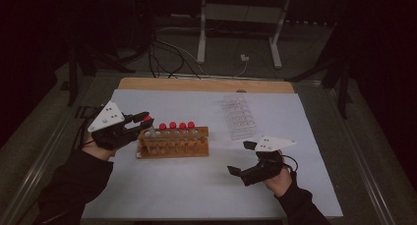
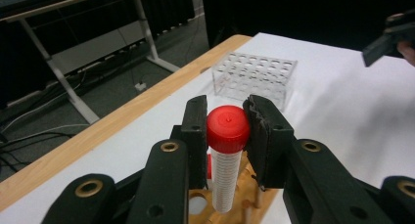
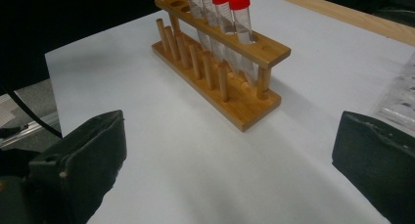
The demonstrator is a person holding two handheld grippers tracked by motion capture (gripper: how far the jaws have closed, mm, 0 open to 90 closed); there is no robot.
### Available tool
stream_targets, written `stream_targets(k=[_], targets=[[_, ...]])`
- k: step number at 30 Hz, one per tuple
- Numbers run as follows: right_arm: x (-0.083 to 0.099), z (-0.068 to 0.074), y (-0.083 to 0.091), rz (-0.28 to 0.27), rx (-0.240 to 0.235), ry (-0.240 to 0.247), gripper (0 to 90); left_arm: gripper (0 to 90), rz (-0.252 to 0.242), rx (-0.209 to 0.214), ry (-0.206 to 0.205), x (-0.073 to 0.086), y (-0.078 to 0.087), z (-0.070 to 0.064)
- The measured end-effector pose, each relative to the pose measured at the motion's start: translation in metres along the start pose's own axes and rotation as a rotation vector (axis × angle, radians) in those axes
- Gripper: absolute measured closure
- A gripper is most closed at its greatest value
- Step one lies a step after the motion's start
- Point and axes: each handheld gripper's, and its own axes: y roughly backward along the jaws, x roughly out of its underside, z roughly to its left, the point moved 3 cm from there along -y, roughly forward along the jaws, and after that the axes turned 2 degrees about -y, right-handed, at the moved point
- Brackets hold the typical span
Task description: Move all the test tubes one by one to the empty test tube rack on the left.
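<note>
The left tongs point(image 2: 226, 128) grip one red-capped tube point(image 2: 227, 155) by its cap, just above the wooden rack point(image 1: 173, 144) (lifting out or setting in, I cannot tell). Beside them, four more capped tubes point(image 1: 177, 126) stand in the rack: five in all. The right tongs point(image 1: 242, 158) hang open and empty, apart. Beyond lies one clear plastic rack point(image 1: 238, 116), unfilled, so any transfer looks barely started.

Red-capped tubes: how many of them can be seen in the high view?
5. Four stand side by side in the wooden rack, at and. The fifth tube is at the rack's left end, gripped by the left claw.
</note>
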Motion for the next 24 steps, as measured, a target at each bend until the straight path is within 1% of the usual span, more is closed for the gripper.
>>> stream_targets(k=[1, 2, 3, 4, 5, 7, 9, 11, 12, 15, 17, 24], targets=[[0.000, 0.000, 0.000, -0.003, 0.000, 0.000, 0.0, 72.0, -0.003, -0.003, 0.003, 0.000, -0.002, 0.002], [0.000, 0.000, 0.001, -0.005, 0.000, -0.004, 0.0, 72.0, -0.003, -0.018, 0.004, 0.001, -0.004, 0.004], [0.000, -0.001, 0.001, -0.006, 0.002, -0.003, 0.0, 72.0, -0.005, -0.024, 0.009, 0.002, -0.006, 0.007], [0.000, -0.001, 0.001, -0.006, 0.003, -0.002, 0.0, 72.0, -0.013, -0.026, 0.021, 0.003, -0.008, 0.008], [0.000, -0.002, 0.002, -0.007, 0.005, 0.000, 0.0, 72.0, -0.020, -0.040, 0.022, 0.004, -0.010, 0.010], [0.000, -0.003, 0.002, -0.010, 0.004, -0.004, 0.0, 72.0, -0.022, -0.039, 0.043, 0.008, -0.014, 0.013], [0.000, -0.003, 0.003, -0.012, 0.007, -0.005, 0.0, 72.0, -0.022, -0.043, 0.050, 0.012, -0.018, 0.015], [0.000, -0.004, 0.003, -0.016, 0.006, -0.008, 0.0, 72.0, -0.025, -0.040, 0.067, 0.016, -0.021, 0.017], [0.000, -0.004, 0.004, -0.017, 0.008, -0.009, 0.0, 72.0, -0.019, -0.047, 0.068, 0.019, -0.023, 0.018], [0.001, -0.005, 0.004, -0.020, 0.011, -0.008, 0.0, 72.0, -0.007, -0.046, 0.081, 0.025, -0.028, 0.019], [0.001, -0.005, 0.004, -0.021, 0.012, -0.008, 0.0, 72.0, -0.003, -0.039, 0.091, 0.030, -0.032, 0.019], [0.003, -0.007, 0.004, -0.020, 0.008, -0.015, 0.0, 72.0, 0.035, -0.029, 0.105, 0.048, -0.046, 0.016]])
